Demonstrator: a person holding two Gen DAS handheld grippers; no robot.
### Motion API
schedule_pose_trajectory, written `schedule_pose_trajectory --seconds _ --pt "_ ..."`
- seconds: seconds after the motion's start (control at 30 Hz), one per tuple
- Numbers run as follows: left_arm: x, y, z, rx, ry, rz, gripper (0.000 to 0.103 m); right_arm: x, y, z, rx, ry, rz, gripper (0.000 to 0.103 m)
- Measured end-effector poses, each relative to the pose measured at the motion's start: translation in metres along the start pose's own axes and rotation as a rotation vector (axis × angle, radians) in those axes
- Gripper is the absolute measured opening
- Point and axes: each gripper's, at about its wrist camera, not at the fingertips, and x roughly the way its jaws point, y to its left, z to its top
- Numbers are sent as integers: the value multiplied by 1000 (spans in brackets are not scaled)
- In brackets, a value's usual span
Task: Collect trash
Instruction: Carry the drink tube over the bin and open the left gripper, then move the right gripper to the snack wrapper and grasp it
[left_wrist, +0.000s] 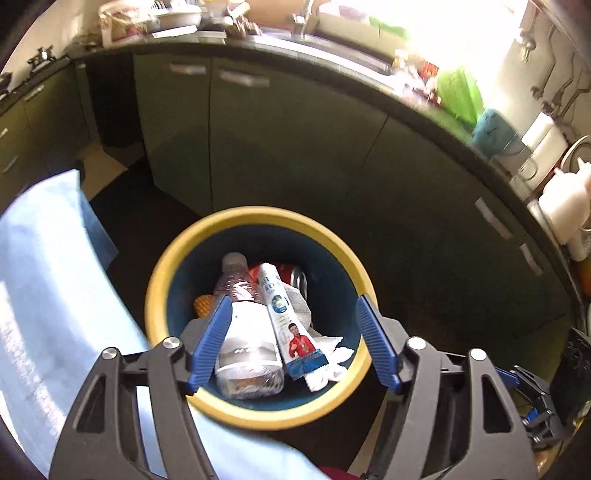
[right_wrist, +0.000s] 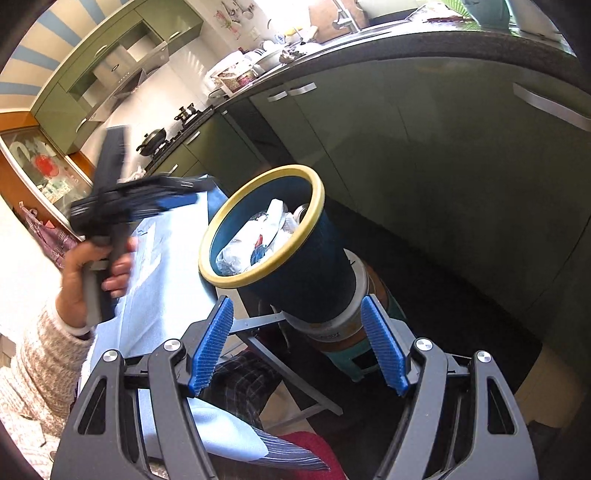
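Item: trash bin (left_wrist: 258, 221), dark blue with yellow rim, lower centre of the left wrist view and centre of the right wrist view, standing on a stack of a pale tub and a small green stool (right_wrist: 354, 363) just beside the blue-covered desk (left_wrist: 48, 266). Contents: plastic bottle (left_wrist: 243, 332), printed tube (left_wrist: 284, 321), red can (left_wrist: 291, 277), crumpled tissue (left_wrist: 328, 354), filling the bin well up its walls. Risks, judged: the bin sits high on a narrow stack, so a knock to the rim could tip it; the bottle and tube lie long and loose, so further pieces dropped from height may bounce out. Left gripper (left_wrist: 295, 343): above the bin mouth, pointing down into it, fingers wide and empty; in the right wrist view it appears blurred at left, gripped by the left hand (right_wrist: 96, 266). Right gripper (right_wrist: 299, 347): lower frame, below the bin's side, fingers wide, holding nothing.
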Motion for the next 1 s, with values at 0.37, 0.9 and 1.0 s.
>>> schedule_pose_trajectory --seconds 0.37,0.9,1.0 --pt "-171 101 -115 -168 -289 88 88 41 85 17 -191 86 61 72" --pt "-328 247 -288 -506 -686 678 90 170 358 -12 -571 282 184 72" --pt "-345 242 -300 -504 -753 765 92 200 398 -20 -568 299 191 72"
